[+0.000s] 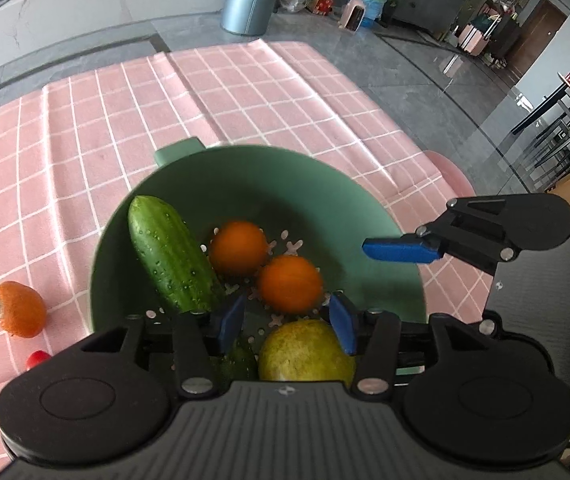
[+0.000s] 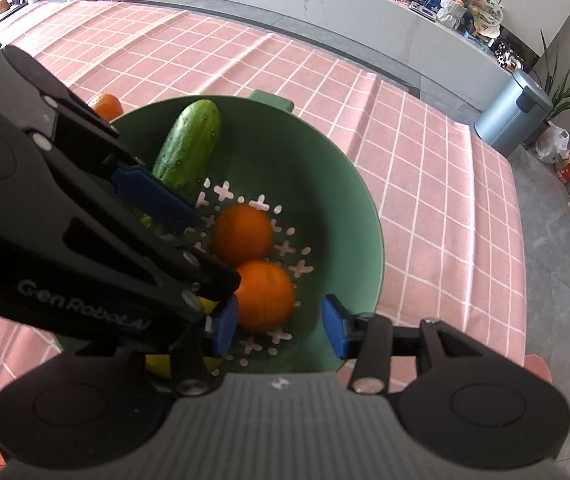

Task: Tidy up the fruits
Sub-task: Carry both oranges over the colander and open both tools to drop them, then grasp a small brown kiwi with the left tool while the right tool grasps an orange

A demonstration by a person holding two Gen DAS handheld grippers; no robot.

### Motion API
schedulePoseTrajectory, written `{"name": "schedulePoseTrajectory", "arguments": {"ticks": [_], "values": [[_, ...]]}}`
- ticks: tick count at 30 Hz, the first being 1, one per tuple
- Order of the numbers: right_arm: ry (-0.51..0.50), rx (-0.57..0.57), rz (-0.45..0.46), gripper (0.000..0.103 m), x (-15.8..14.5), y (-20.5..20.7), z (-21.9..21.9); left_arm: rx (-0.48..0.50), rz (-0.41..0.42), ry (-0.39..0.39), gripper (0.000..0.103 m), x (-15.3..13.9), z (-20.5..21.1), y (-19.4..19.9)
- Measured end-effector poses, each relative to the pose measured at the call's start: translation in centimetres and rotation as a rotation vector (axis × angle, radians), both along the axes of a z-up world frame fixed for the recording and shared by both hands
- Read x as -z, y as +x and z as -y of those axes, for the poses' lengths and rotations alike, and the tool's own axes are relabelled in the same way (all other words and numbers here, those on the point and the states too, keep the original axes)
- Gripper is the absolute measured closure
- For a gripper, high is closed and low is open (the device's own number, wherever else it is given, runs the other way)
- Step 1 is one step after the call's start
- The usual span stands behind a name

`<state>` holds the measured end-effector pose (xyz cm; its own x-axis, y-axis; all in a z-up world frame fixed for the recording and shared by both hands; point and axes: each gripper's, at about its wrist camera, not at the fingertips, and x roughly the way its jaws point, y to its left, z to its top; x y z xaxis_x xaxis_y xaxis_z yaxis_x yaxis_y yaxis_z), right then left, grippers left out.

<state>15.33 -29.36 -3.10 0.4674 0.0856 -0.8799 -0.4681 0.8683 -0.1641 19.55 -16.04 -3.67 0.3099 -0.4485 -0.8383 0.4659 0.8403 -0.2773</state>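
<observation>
Both hand-held grippers hang over the green colander (image 1: 365,208), pointing steeply down into it, which is where the produce is being gathered. A cucumber (image 1: 171,254) leans on the colander's left wall, two oranges (image 1: 289,284) touch each other on its perforated floor, and a yellow-green fruit (image 1: 305,354) lies at its near edge. The left hand-held gripper (image 1: 289,324) stands partly spread, pads clear of that fruit just below: judging by this, a drop-off. The right hand-held gripper (image 2: 279,330) is likewise parted, nothing pinched, the nearer orange just ahead. Outside the colander, to its left on the pink checked surface (image 1: 85,120), another orange (image 1: 17,310) and a small red fruit (image 1: 37,358) wait.
</observation>
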Motion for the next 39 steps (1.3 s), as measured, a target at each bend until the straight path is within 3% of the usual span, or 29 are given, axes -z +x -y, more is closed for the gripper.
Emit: {"name": "schedulePoseTrajectory", "arguments": {"ticks": [3,12,23,32,39], "values": [[0.000,0.010,0.025,0.049,-0.8,-0.5,-0.1,-0.008,0.016,-0.021,0.045,-0.9,-0.8,-0.7],[0.034,0.055,0.104,0.049,-3.7,-2.8,-1.6,-0.085,0.102,-0.046,0.044,-4.2,-4.3,-3.5],[0.215,0.174,0.199,0.049,-6.4,-7.9,-4.4,-0.149,0.258,-0.010,0.044,-7.3,-9.8,-8.1],[0.336,0.283,0.277,0.049,-6.1,-12.2,-7.6,-0.233,0.323,0.035,0.044,-6.4,-13.9,-10.9],[0.349,0.272,0.295,0.049,-4.8,-14.0,-10.3,-0.249,0.261,0.058,0.044,-3.9,-16.2,-11.7]]}}
